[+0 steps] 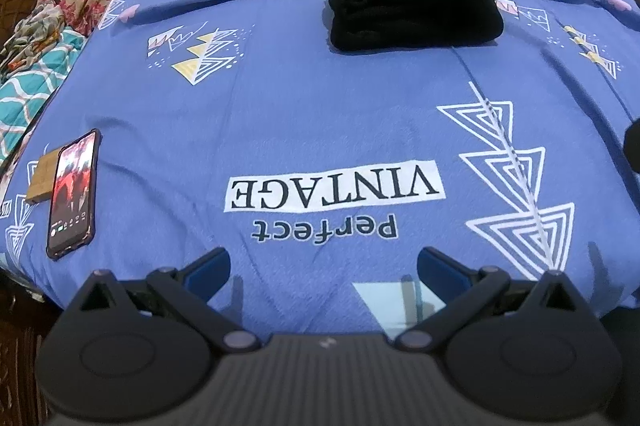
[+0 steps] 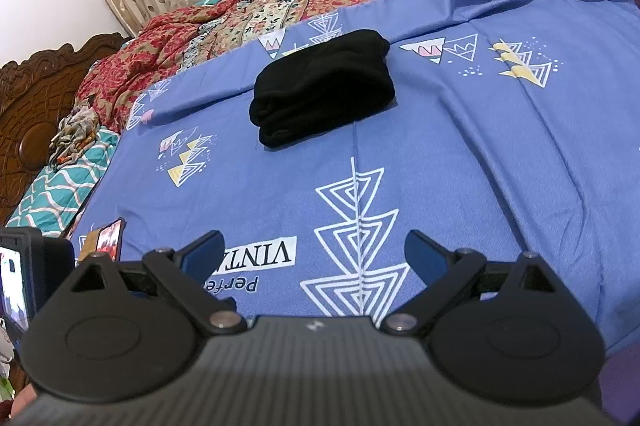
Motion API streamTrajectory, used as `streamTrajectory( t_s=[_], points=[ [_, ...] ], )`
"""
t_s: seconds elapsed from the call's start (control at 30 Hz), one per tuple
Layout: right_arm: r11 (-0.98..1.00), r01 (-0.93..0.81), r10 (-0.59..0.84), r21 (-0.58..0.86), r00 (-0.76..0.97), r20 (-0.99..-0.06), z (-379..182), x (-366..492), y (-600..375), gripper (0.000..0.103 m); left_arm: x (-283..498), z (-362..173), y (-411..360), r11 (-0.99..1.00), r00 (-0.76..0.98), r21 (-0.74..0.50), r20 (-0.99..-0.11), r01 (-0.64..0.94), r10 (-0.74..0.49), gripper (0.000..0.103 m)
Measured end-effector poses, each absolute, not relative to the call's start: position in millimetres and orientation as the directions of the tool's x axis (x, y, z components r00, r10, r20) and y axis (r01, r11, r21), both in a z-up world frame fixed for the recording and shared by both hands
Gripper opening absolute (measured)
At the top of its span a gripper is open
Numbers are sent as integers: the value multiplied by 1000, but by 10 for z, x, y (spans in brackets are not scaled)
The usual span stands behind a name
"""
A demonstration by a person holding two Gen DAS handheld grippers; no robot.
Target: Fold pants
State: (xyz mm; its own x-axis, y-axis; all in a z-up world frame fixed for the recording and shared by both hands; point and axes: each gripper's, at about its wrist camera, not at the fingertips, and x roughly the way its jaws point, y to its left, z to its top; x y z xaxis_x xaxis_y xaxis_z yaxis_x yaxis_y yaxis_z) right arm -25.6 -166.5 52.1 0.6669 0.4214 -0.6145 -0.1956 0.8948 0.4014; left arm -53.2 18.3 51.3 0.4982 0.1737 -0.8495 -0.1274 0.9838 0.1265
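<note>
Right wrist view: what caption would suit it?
Open right gripper hovers over a blue bedsheet, facing folded black pants.

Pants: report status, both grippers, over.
Left gripper open, empty. Right gripper open, empty. Pants folded on blue sheet, untouched. Phone at left, off the path.

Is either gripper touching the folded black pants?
No: the folded black pants lie far off on the blue printed bedsheet, clear of both open grippers.

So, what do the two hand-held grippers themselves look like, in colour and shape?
Both look alike. The left hand-held gripper and the right hand-held gripper have a matte black body, ribbed in the middle, with a round disc-shaped housing at each side. Black linkage bars with silver pivot pins carry two fingers with blue pads. No cables or sleeves are visible.
</note>
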Motion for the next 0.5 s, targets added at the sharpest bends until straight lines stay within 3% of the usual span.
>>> streamTrajectory(
  t_s=[0.5],
  points=[
    [905, -180, 402, 386, 662, -633, 493, -255, -1640, 98, -557, 536, 220, 988, 535, 89, -833, -125, 143, 103]
  ],
)
